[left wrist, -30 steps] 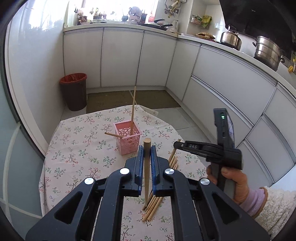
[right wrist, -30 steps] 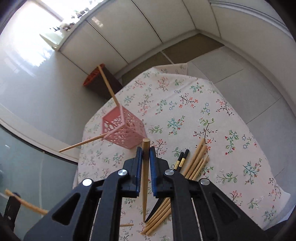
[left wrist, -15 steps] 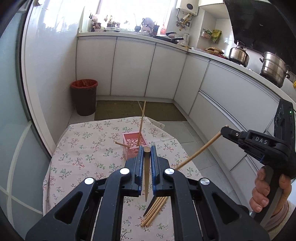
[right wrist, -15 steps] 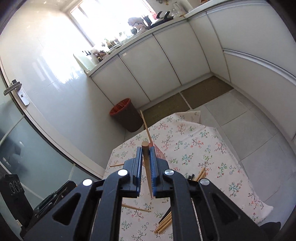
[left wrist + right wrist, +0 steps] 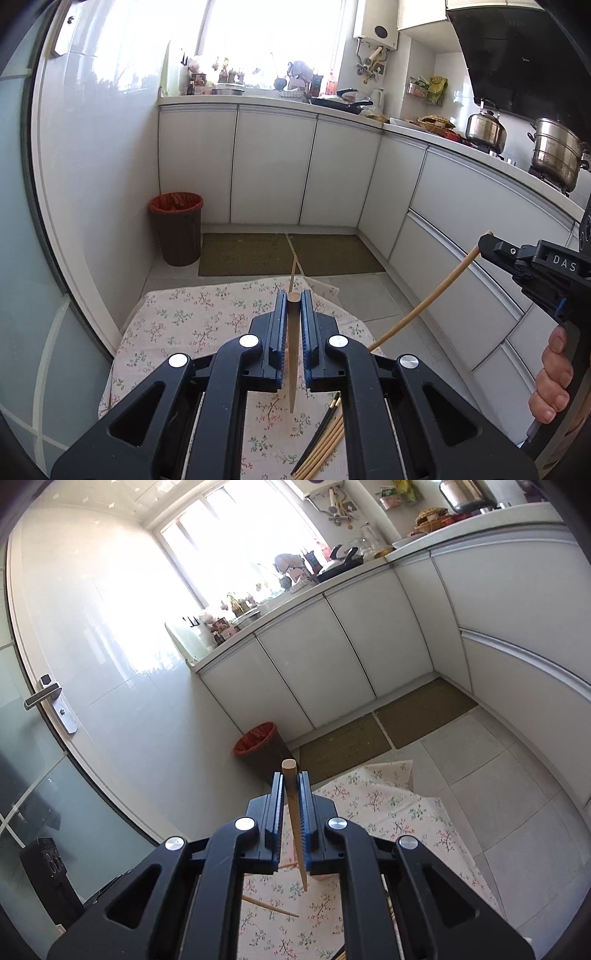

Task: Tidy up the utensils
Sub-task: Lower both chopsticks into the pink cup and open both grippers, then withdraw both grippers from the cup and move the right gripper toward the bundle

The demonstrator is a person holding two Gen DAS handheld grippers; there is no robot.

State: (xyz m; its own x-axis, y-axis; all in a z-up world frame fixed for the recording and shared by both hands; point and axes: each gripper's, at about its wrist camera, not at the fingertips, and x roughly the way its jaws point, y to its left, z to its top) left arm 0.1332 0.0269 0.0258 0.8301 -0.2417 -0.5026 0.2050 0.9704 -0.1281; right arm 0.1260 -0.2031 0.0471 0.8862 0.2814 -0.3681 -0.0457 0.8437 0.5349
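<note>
My left gripper [image 5: 294, 306] is shut on a wooden chopstick [image 5: 292, 354] whose tip points down over the floral tablecloth [image 5: 192, 325]. My right gripper [image 5: 291, 786] is shut on another wooden chopstick [image 5: 295, 819]; in the left wrist view it shows at the right [image 5: 487, 243] with its chopstick [image 5: 424, 306] slanting down to the table. A bundle of loose chopsticks [image 5: 321, 446], one black, lies on the cloth. The pink holder is hidden behind the grippers; only a chopstick standing in it [image 5: 293, 273] shows.
A brown bin with a red liner [image 5: 177, 229] stands on the floor beyond the table. White cabinets [image 5: 273, 162] line the back and right. Pots [image 5: 554, 155] sit on the stove. A glass door with a handle [image 5: 48, 701] is at the left.
Both grippers have risen and tilted up from the table, each keeping its chopstick. The pink holder has slipped out of sight behind the fingers.
</note>
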